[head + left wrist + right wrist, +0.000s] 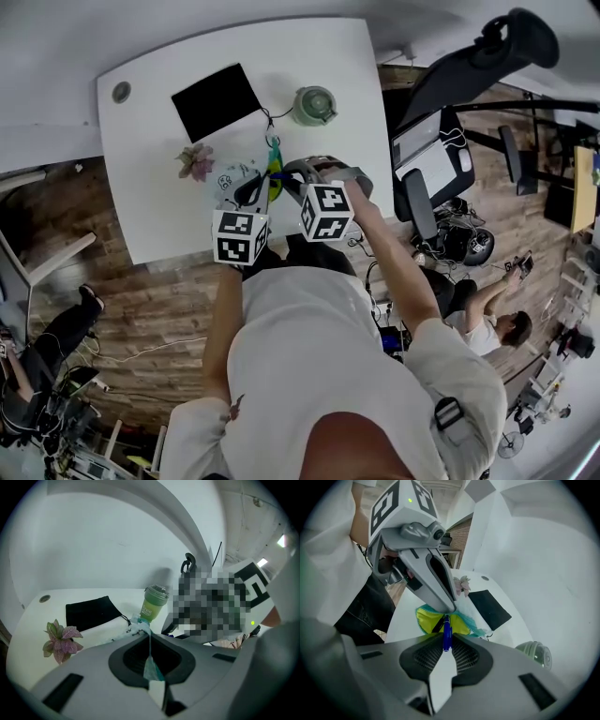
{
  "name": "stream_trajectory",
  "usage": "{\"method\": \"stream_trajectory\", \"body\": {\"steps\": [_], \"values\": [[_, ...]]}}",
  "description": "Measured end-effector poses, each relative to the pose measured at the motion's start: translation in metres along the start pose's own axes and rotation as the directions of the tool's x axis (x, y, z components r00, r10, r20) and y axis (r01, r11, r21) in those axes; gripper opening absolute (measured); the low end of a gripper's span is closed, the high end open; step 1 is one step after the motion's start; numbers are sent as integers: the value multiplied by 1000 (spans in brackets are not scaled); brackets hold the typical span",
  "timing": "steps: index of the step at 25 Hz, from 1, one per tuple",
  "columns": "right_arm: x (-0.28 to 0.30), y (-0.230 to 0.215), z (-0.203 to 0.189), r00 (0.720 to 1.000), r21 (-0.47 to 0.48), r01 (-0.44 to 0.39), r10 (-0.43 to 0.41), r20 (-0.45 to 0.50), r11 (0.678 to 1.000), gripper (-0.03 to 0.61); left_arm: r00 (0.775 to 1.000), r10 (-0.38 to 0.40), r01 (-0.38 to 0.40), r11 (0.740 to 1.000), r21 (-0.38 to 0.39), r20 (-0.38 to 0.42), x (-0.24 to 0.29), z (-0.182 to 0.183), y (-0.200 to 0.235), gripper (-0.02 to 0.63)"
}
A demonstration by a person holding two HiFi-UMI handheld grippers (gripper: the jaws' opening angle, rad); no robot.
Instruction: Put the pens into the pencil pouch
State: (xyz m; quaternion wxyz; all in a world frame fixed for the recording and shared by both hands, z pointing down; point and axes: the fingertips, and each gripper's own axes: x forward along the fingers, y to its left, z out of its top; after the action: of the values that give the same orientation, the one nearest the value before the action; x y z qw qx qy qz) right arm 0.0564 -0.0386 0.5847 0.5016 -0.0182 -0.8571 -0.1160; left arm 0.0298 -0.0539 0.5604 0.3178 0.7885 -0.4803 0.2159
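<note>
1. The white table [309, 56] has a black cloth [217, 101] near its far left corner; a green cup [314, 105] stands near the far edge, just right of the cloth; a small pink plant [196, 162] sits closer in, on the left side.
2. A black chair [469, 56] stands off the table's right edge; a person [497, 323] sits on the floor further out.
3. The pouch [234, 180] lies by the near edge, about the middle, just right of the plant; its mouth is open and the inside is yellow.
4. The left gripper [150, 641] has its jaws pressed together on a blue-green edge of the pouch, so it holds the pouch; it points forward and down at a slant.
5. In the right gripper view the left gripper's long jaws come down to the top of the pouch's mouth, right above the pen's tip, so they crowd that spot.
6. The right gripper [446, 649] has its jaws narrow and pinched on a blue pen [447, 631]; the pen sticks out past the jaws with its tip at the yellow mouth; I cannot tell if the tip is inside.
7. The right gripper points down more steeply than the left; both arms reach out over the near edge, close side by side.
</note>
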Motion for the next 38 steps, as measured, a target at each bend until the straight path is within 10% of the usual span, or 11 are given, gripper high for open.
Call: {"method": "stream_trajectory", "body": {"steps": [38], "values": [[17, -5, -15, 983, 221, 126, -152, 103, 967, 109, 997, -66, 68, 997, 31, -46, 15, -15, -10, 5]]}}
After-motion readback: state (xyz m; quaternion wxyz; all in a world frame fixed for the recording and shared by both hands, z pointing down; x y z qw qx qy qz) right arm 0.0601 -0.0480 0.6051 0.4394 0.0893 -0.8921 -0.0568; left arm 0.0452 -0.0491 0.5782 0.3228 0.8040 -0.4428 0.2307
